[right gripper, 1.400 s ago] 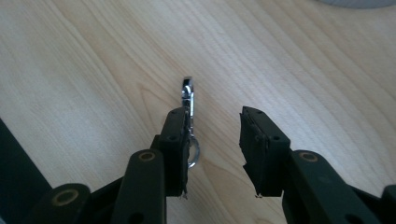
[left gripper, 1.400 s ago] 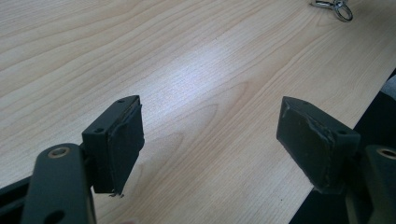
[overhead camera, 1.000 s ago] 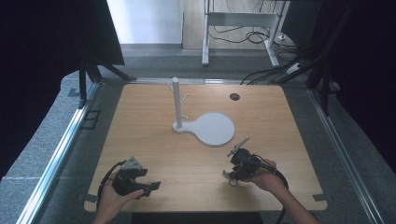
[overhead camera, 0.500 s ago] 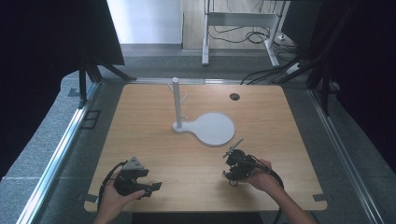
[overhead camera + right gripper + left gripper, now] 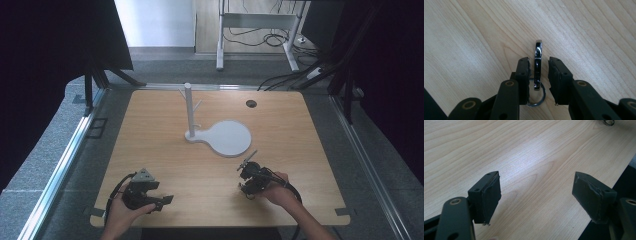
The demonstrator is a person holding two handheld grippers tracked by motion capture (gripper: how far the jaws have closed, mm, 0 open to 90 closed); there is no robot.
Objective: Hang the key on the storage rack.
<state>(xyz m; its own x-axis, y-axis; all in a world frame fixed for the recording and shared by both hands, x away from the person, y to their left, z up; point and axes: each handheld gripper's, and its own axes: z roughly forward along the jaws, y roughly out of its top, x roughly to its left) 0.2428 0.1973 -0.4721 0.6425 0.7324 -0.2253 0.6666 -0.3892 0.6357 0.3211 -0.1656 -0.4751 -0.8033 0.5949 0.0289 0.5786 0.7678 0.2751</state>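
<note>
Little has moved since the earlier frames: right gripper [image 5: 248, 176] has drawn slightly back toward the person; left gripper [image 5: 150, 197] keeps its place near the front edge of the counter [image 5: 300, 130].

Item, near left: left gripper, held in a hand, fingers [image 5: 486, 195] spread wide, grasping nothing, bare wood between them.

Item, near right: right gripper, fingers [image 5: 524, 72] narrowed around a chrome clip [image 5: 537, 63] with a split ring [image 5: 539, 98] at its near end. Clip stands on edge between the pads (a thin gap seems to remain on the right side; whether the left pad touches cannot be told). Not clenched.

Step in hand, as judged: securing the clip. To do it well, keep the pads square to the clip's flat sides, close slowly so it does not tip or skid, and leave the ring free.

Item, mid-counter: white stand [image 5: 189, 112], upright post with pegs, round base plate beside it, well apart from both grippers.

Item, far: dark grommet hole [image 5: 251, 103].
</note>
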